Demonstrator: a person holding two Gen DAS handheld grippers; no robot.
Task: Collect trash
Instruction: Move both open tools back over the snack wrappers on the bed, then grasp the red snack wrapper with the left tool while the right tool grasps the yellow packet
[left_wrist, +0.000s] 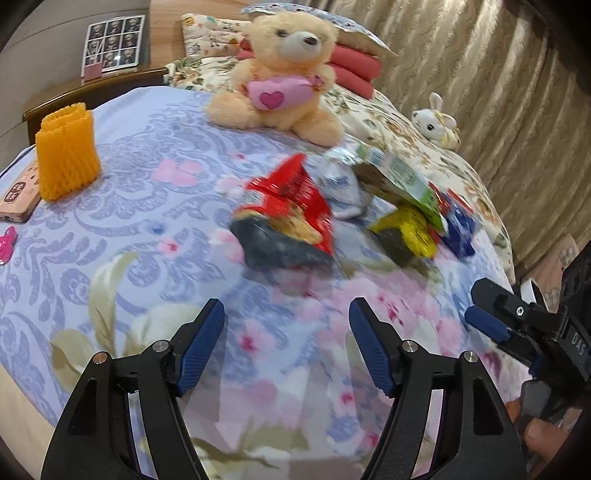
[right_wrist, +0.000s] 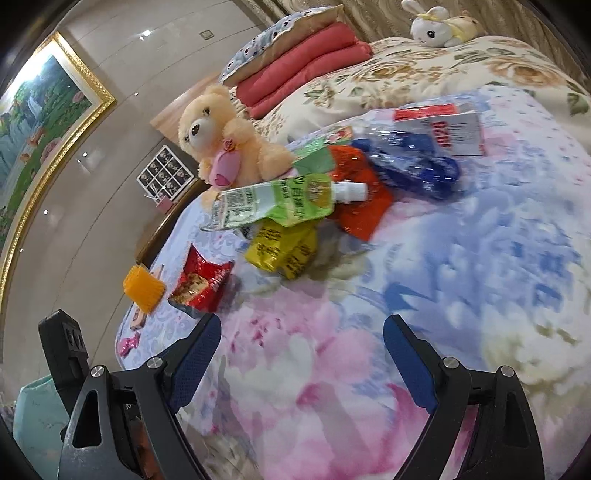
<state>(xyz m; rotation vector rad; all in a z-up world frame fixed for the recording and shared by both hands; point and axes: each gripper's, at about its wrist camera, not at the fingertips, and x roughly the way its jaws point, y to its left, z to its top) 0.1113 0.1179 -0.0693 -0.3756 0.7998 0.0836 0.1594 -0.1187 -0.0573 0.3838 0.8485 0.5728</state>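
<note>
The trash lies in a loose heap on the bed (left_wrist: 110, 229), on its floral blanket: a red snack bag (left_wrist: 286, 206) lies nearest the left tongs (left_wrist: 286, 350), and beside it a green spouted pouch (right_wrist: 280, 203) rests over a yellow wrapper (right_wrist: 282, 251), with a blue wrapper (right_wrist: 413, 162) and a small box (right_wrist: 447, 131) farther along. A teddy bear (left_wrist: 277, 74) sits behind the heap. An orange foam net (left_wrist: 66, 155) stands apart. Both tongs, the right (right_wrist: 301, 358) too, are spread wide, released, grasping nothing.
</note>
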